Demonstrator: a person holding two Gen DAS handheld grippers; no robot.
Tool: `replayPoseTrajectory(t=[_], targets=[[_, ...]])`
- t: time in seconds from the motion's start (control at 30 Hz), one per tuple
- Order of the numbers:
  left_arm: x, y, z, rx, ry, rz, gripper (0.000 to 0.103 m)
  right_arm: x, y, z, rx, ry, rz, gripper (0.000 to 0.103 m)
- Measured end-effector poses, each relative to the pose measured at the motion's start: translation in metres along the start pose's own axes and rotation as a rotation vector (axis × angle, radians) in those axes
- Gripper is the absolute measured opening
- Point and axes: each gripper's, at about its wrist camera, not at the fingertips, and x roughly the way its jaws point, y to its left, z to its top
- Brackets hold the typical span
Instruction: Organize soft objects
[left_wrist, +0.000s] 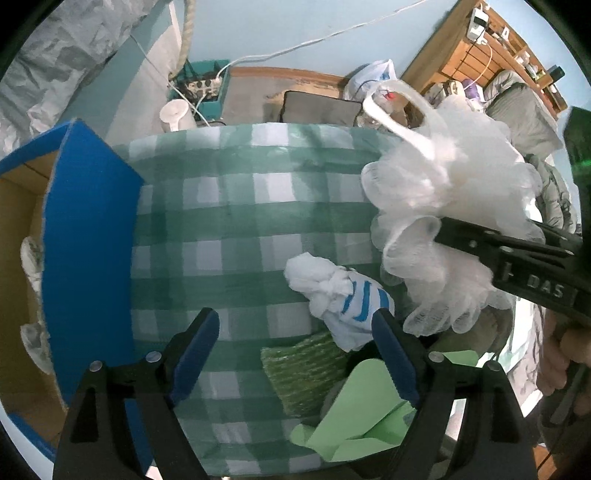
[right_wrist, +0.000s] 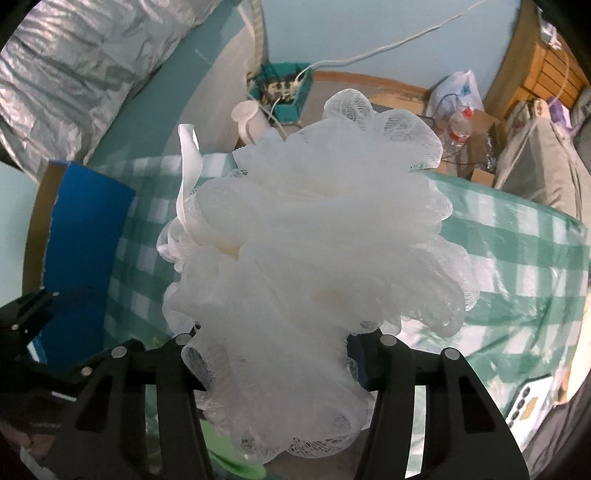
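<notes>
Above the checked surface (left_wrist: 229, 206), the right gripper (right_wrist: 275, 354) pinches a white mesh pouf (right_wrist: 314, 251), held clear of the cloth; the pouf's ribbon loop (left_wrist: 399, 110) stands up at its far side. Left gripper (left_wrist: 295, 354): fingers spread, pointing down, nothing between them. Just beyond its right finger lie a knotted white sock (left_wrist: 336, 295) with blue stripes, a green knit cloth (left_wrist: 303, 369) and a light-green sheet (left_wrist: 354, 410). A blue box (left_wrist: 88, 229) stands at the left edge.

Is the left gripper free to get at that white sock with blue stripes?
Probably yes. The left gripper stands open and empty just above the striped sock, with nothing between them; the right gripper holds the loofah off to the side.
</notes>
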Motion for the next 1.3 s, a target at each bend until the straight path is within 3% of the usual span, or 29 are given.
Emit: replayPoseTrajectory(t=[0.27,0.6,0.63,0.73,0.8,0.97,1.3], targets=[[0.015,-0.017,0.010,-0.021,0.024,-0.043,0.088,-0.018,-0.025,-0.010,0.051,-0.029,-0.016,0.054],[0.050,-0.027,0.015,-0.049,0.113,-0.009,0.087,-0.036,-0.052,-0.023,0.099,-0.060,-0.008,0.054],[0.053,-0.027,0.015,-0.050,0.118,-0.006,0.085,-0.036,-0.053,-0.024,0.099,-0.063,-0.005,0.054],[0.061,-0.025,0.016,-0.064,0.137,-0.017,0.063,-0.040,-0.056,-0.025,0.097,-0.072,0.001,0.053],[0.066,-0.024,0.015,-0.061,0.151,-0.001,0.061,-0.041,-0.056,-0.026,0.091,-0.074,0.003,0.054],[0.061,-0.025,0.010,-0.047,0.113,0.013,0.056,-0.044,-0.057,-0.028,0.068,-0.086,0.015,0.053],[0.022,-0.023,0.001,-0.057,0.003,0.038,0.056,-0.056,-0.048,-0.027,0.014,-0.115,0.036,0.053]])
